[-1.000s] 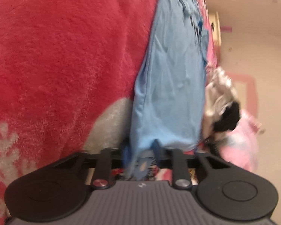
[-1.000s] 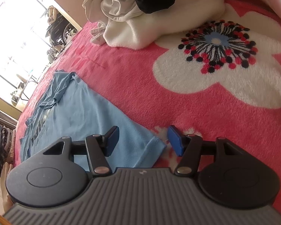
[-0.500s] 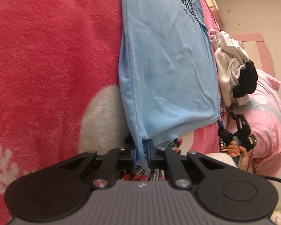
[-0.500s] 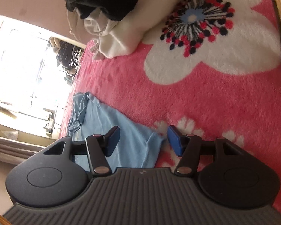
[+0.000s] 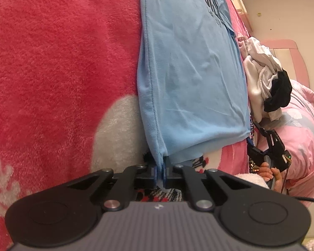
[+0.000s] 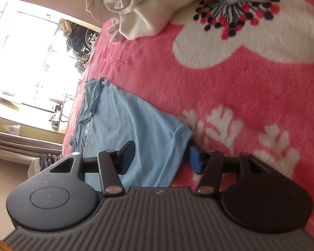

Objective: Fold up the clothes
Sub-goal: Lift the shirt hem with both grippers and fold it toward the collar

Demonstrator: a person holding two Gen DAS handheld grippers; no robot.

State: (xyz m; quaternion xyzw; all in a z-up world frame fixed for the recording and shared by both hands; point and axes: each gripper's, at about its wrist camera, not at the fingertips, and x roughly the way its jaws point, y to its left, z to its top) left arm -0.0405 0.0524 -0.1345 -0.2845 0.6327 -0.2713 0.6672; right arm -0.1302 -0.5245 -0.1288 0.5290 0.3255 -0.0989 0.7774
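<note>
A light blue t-shirt [image 5: 190,79] with dark lettering lies stretched out on a pink flowered blanket [image 5: 52,62]. My left gripper [image 5: 161,171] is shut on one bottom corner of the shirt's hem. In the right wrist view the same blue t-shirt [image 6: 140,133] runs away from me, and my right gripper [image 6: 161,156] stands open with the other hem corner lying between its blue fingers [image 6: 195,159]. That right gripper [image 5: 249,141] also shows in the left wrist view, held by a hand [image 5: 270,173] at the shirt's far corner.
A heap of white and black clothes [image 5: 265,83] sits on the bed beyond the shirt, also at the top of the right wrist view as a clothes pile [image 6: 131,4]. A bright window [image 6: 27,62] and a pink headboard [image 5: 291,48] border the bed.
The left gripper's jaws closed onto the shirt's corner and the shirt now lies flatter. The right gripper, still open, moved forward so the hem corner sits between its fingers.
</note>
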